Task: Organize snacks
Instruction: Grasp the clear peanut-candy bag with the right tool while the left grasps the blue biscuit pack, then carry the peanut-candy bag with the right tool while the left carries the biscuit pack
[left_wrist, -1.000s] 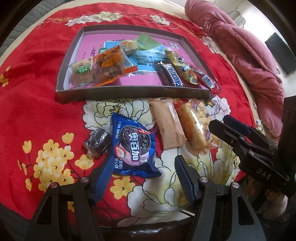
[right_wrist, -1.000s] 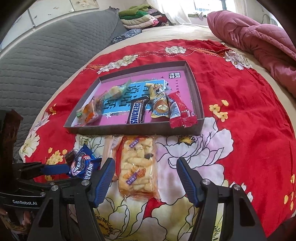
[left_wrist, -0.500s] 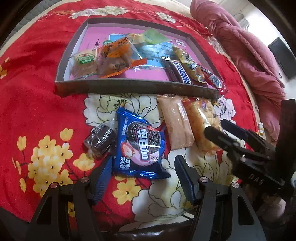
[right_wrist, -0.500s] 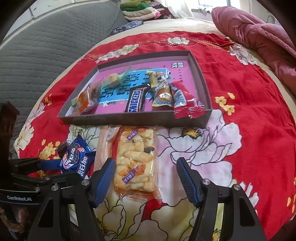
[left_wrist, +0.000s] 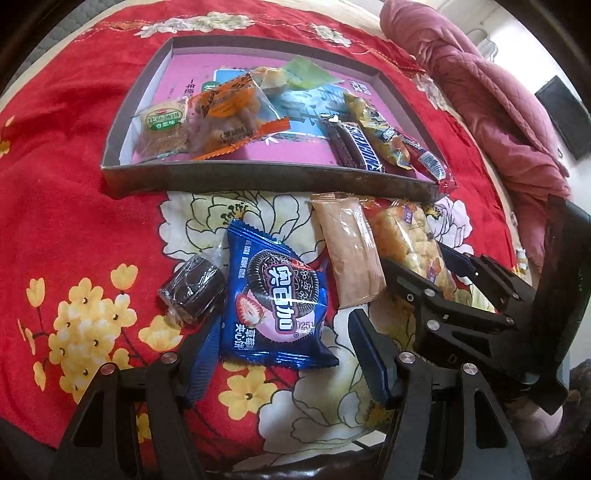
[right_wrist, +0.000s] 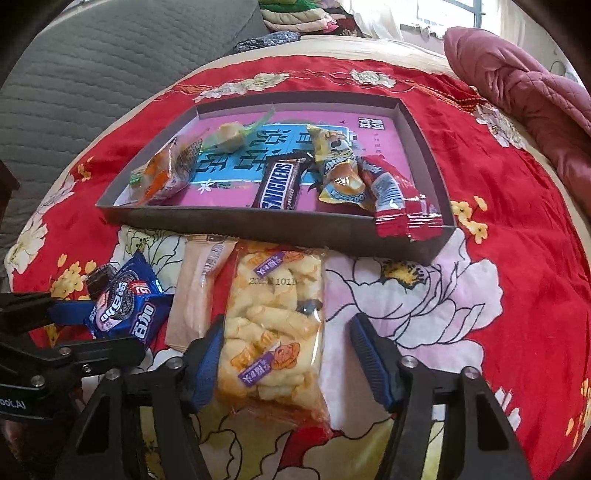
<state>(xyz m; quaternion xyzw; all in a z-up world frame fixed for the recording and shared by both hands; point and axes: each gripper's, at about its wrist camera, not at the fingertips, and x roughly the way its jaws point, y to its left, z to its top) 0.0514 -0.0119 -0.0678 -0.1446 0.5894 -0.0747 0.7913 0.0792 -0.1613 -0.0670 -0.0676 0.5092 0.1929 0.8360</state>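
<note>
Nearest the left wrist camera, the left gripper (left_wrist: 280, 354) straddles the lower end of a blue cookie packet (left_wrist: 277, 299), its jaws apart and the packet lying between them on the red flowered blanket (left_wrist: 55, 206); whether the blue pads actually touch the wrapper is hard to tell. Just left of that packet sits a small dark cake in clear wrap (left_wrist: 192, 291). To its right lies a tan wafer pack (left_wrist: 351, 254), and beside that a clear bag of puffed corn sticks (right_wrist: 273, 328).

Over that bag the right gripper (right_wrist: 284, 358) points down with jaws closing, the bag between them; the left pad looks to be at the bag's edge (the right one stands clear of it).

Beyond these four loose snacks is the shallow grey box (right_wrist: 258, 225) with a pink printed floor, its near wall just past the tops of the wafer pack and corn sticks. Inside lie an orange-wrapped pastry (left_wrist: 225, 114), a Snickers bar (right_wrist: 280, 184), a yellow packet (right_wrist: 336, 170) and a red packet (right_wrist: 399, 203) whose end overhangs the near wall. Farther off, a crumpled pink quilt (left_wrist: 491, 122) lies at the blanket's edge.
</note>
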